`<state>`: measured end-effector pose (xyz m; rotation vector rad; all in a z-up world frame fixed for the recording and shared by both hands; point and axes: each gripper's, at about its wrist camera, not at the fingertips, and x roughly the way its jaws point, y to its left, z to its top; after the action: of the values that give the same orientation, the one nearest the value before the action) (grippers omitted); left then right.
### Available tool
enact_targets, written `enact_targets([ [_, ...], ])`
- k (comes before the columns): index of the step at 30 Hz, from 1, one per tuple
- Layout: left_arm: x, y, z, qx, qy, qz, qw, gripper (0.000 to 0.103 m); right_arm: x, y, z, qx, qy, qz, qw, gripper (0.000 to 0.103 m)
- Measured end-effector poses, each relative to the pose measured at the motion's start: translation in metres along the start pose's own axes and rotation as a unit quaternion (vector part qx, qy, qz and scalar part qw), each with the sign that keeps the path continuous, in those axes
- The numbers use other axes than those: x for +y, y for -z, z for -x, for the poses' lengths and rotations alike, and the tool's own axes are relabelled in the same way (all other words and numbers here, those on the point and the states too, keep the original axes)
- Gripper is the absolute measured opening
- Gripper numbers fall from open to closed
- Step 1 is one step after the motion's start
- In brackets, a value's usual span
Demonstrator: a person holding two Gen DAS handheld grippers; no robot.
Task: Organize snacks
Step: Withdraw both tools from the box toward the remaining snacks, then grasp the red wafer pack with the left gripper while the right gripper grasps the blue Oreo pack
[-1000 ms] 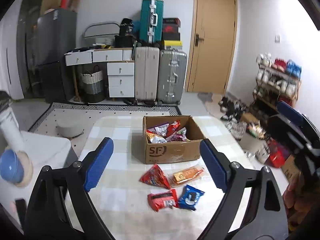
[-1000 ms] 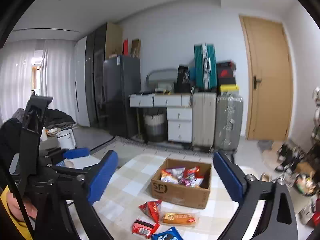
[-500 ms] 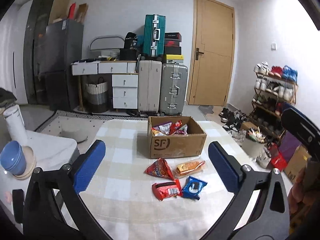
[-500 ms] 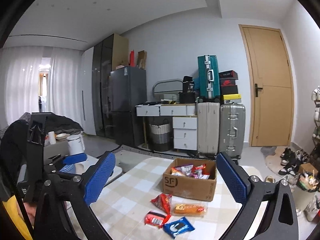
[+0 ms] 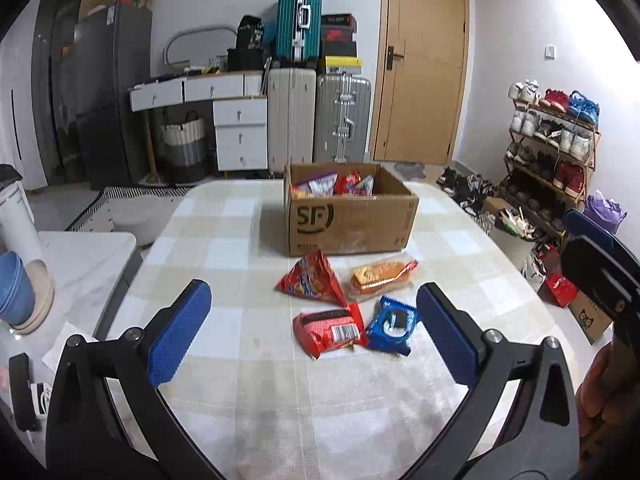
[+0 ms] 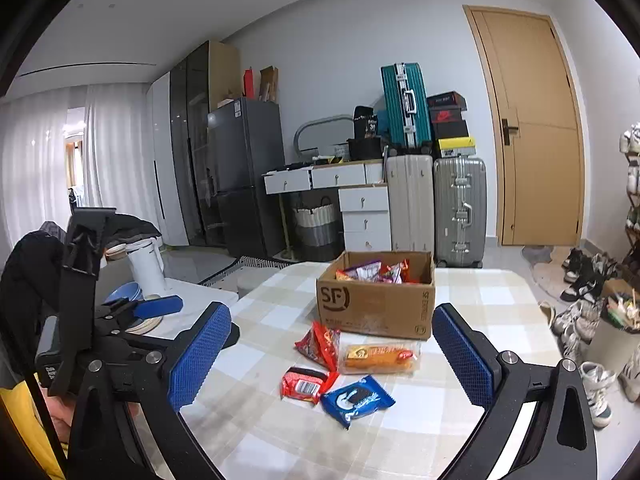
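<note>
A cardboard SF box point(image 5: 350, 216) point(image 6: 374, 306) with several snack packs inside stands on the checked table point(image 5: 224, 248). In front of it lie a red triangular chip bag point(image 5: 310, 280) point(image 6: 320, 342), an orange cracker pack point(image 5: 380, 274) point(image 6: 378, 356), a red flat pack point(image 5: 328, 330) point(image 6: 304, 385) and a blue cookie pack point(image 5: 392, 326) point(image 6: 356, 398). My left gripper point(image 5: 314, 338) is open and empty, above the table short of the packs. My right gripper point(image 6: 330, 356) is open and empty, also short of them. The left gripper shows at the left of the right wrist view point(image 6: 156, 306).
A white side table point(image 5: 80, 264) at the left holds blue bowls point(image 5: 14, 288) and a white kettle point(image 6: 146, 266). Suitcases point(image 5: 320, 116), drawers and a door stand behind. A shoe rack point(image 5: 552, 152) and a bin point(image 5: 510, 236) are at the right.
Both grippers have tilted downward and come nearer the table; the snacks and box look larger and closer. Nothing on the table has moved.
</note>
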<state>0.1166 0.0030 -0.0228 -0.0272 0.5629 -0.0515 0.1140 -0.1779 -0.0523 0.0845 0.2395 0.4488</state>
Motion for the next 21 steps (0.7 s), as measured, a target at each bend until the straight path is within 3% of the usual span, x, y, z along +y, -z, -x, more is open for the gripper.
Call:
enact_targets([
  [10, 0.016, 0.017, -0.062, 0.044, 0.013, 0.025, 0.9986, 0.103, -0.014, 0.025, -0.03, 0.017, -0.021, -0.018, 0.999, 0.102],
  [17, 0.017, 0.035, -0.119, 0.104, 0.025, 0.03, 0.9938, 0.103, -0.03, 0.059, -0.082, 0.1, -0.002, -0.025, 0.995, 0.102],
  [21, 0.015, 0.042, -0.166, 0.15, 0.025, 0.032, 0.9879, 0.103, -0.041, 0.073, -0.101, 0.12, -0.007, -0.043, 0.992, 0.102],
])
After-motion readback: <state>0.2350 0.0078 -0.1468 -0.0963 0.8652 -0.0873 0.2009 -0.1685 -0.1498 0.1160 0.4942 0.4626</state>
